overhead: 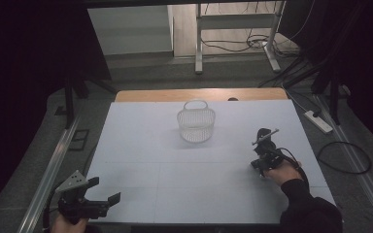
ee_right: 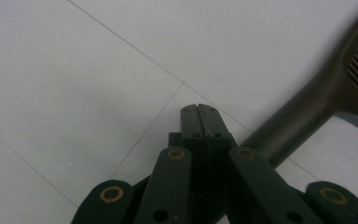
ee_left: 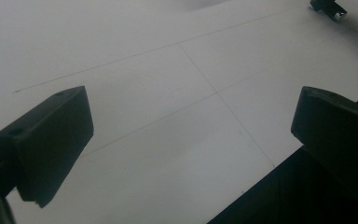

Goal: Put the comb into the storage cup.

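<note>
My left gripper (overhead: 107, 188) (ee_left: 191, 100) hovers over the near left corner of the white table (overhead: 175, 160), open, with only bare tabletop between its fingers. My right gripper (overhead: 262, 145) (ee_right: 199, 112) is low over the table's right side, its jaws pressed together with nothing showing between the tips. A dark utensil (ee_right: 307, 107) (overhead: 267, 136) with a long handle and a slotted head runs from beside the right gripper's jaws up and to the right. Whether the gripper touches it I cannot tell. A white wire basket (overhead: 196, 124) stands upright at the middle back of the table.
Beyond the white sheet runs the table's wooden far edge (overhead: 199, 94). Metal rails (overhead: 53, 165) flank the table. On the floor lie a power strip (overhead: 319, 121) and cables (overhead: 345, 158) at the right. Desk legs (overhead: 199, 48) stand farther back.
</note>
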`<state>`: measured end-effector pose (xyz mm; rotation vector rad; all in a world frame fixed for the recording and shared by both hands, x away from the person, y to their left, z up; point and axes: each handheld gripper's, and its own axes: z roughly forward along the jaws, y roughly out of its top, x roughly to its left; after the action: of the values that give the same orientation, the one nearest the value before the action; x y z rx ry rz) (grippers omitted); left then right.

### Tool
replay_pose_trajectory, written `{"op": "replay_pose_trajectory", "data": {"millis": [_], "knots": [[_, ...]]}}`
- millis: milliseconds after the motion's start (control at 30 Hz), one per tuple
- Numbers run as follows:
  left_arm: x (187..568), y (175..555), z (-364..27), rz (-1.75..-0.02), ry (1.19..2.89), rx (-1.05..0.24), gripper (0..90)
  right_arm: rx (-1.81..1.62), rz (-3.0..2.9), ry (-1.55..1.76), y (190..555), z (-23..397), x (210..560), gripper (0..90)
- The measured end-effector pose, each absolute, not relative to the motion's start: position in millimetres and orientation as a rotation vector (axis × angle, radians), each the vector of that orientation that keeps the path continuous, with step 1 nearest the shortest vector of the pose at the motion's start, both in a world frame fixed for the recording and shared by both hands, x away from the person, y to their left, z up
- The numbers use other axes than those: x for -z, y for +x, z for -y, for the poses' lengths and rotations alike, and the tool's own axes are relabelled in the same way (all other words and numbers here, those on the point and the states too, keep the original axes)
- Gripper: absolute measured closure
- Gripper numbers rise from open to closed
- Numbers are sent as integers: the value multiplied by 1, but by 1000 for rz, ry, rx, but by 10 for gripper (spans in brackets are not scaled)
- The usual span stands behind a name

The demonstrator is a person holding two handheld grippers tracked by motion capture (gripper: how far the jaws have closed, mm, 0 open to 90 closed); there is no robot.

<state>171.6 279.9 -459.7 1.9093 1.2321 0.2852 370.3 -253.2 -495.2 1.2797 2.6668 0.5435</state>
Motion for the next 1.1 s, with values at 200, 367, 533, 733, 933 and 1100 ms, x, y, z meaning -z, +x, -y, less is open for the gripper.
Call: {"op": "replay_pose_trajectory", "data": {"millis": [200,367,533,733,933,1100], "knots": [[460,172,-280,-1234,1909,-285,0,-546,-2663,1305,368,259,495,894],[460,172,-280,-1235,1909,-285,0,-551,-2662,1324,366,264,495,894],[460,172,-280,-1234,1909,-285,0,-557,-2662,1343,365,271,494,894],[460,172,-280,-1235,1909,-286,0,-559,-2660,1367,365,279,494,894],[460,172,-280,-1235,1908,-284,0,-565,-2648,1379,366,288,494,893],[460,172,-280,-1236,1910,-284,0,-565,-2641,1396,365,291,493,894]]}}
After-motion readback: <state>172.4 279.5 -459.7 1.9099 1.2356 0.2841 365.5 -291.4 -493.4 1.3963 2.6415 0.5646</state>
